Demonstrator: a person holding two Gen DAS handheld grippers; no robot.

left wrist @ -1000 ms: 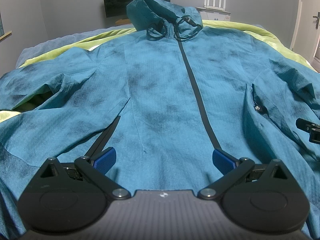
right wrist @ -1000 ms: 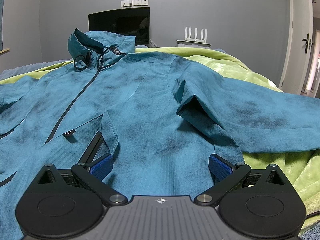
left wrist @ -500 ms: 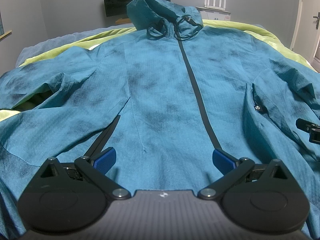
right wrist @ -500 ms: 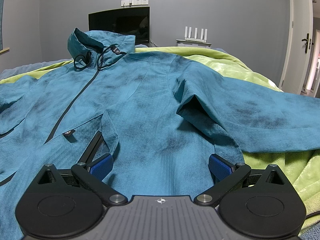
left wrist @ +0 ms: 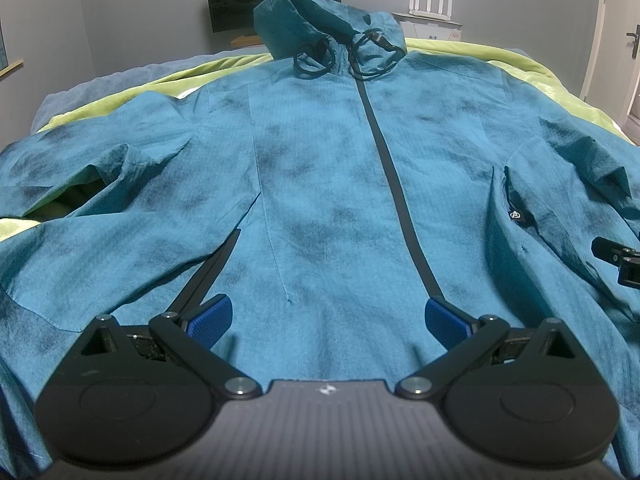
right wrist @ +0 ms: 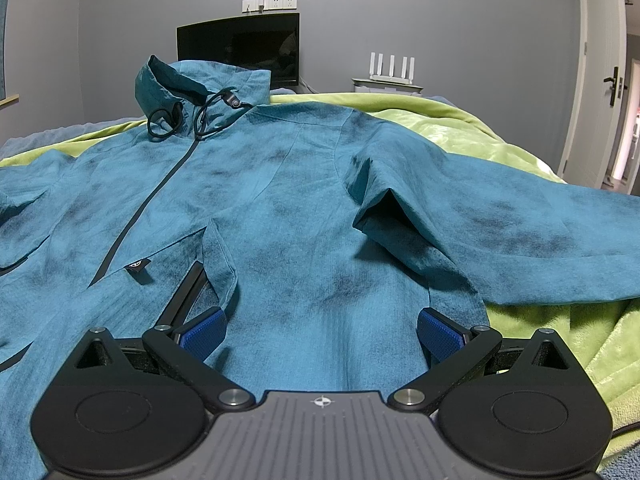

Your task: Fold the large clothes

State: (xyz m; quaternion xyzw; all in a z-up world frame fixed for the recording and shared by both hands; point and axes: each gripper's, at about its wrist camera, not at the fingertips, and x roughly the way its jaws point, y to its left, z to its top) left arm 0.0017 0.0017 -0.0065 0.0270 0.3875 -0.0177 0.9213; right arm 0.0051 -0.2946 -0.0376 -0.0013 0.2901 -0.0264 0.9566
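Jacket (left wrist: 320, 184), teal hooded w/ black zip, lies front-up on green blanket (right wrist: 560, 332); left gripper (left wrist: 327, 318) & right gripper (right wrist: 319, 326) both wide open over hem, holding nothing.

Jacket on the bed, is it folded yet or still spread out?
Spread out. The jacket lies front up on the green blanket, zipper closed, sleeve stretched sideways, no fold made. Both grippers are open.

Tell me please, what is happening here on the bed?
A person holds two handheld grippers over a large teal hooded jacket spread front-up on a lime-green fleece blanket. The black front zipper is closed and both sleeves lie out to the sides. The left gripper and the right gripper sit near the hem with jaws open, holding nothing. No fold shows yet.
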